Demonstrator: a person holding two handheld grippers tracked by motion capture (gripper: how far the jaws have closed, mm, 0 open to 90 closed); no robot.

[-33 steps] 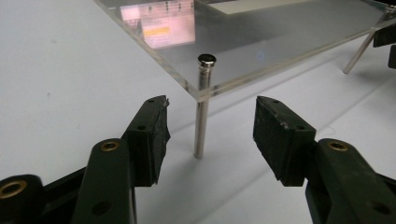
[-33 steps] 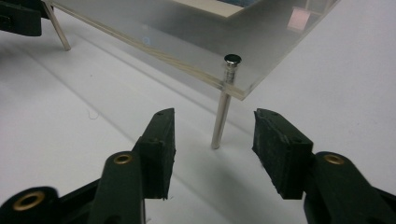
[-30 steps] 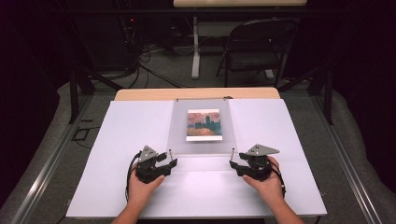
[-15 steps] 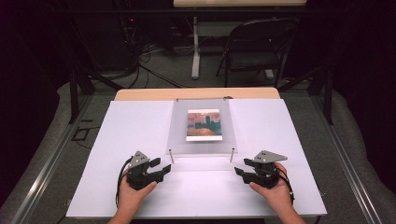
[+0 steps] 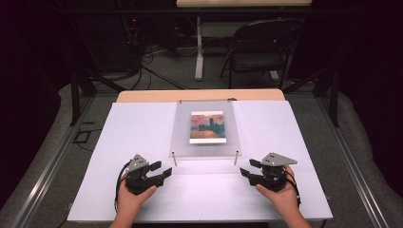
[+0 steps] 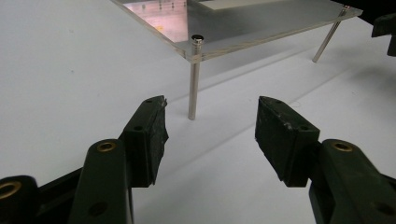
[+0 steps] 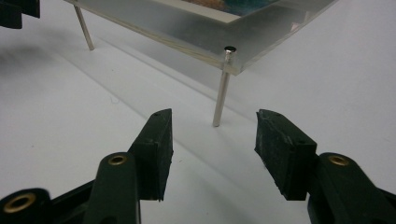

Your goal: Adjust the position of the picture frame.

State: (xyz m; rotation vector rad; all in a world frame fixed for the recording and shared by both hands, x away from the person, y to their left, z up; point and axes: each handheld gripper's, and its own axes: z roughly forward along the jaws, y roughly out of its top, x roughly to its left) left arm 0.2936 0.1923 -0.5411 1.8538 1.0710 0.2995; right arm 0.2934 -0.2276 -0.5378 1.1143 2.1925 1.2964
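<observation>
Bench: we see a white sheet [image 5: 142, 137] covering the table, with a strip of bare wood [image 5: 199, 95] along the far edge.
Frame: a clear acrylic panel [image 5: 180, 128] stands at the middle of the far half of the bench, raised off the sheet on thin metal legs.
Contents: a small painting print [image 5: 207, 127] in orange and blue-green tones lies flat inside the panel, near its centre.
Legs: the near-left leg [image 6: 193, 79] and the near-right leg [image 7: 222, 88] stand upright on the sheet, each capped by a dark screw head.
Left gripper [image 5: 159, 172]: held in a hand [image 5: 130, 199] near the bench's near edge, jaws wide apart and gripping nothing, pointing toward the near-left leg, which stands just beyond the tips.
Right gripper [image 5: 247, 170]: held in the other hand [image 5: 283, 192] opposite, jaws likewise spread and empty, aimed at the near-right leg.
In the way: only bare sheet lies between each set of jaws and its leg.
Surroundings: a folding chair [image 5: 261, 50], a table post [image 5: 199, 50] and floor cables [image 5: 152, 61] sit beyond the bench; the dim light makes them hard for us to make out, so details are uncertain.
</observation>
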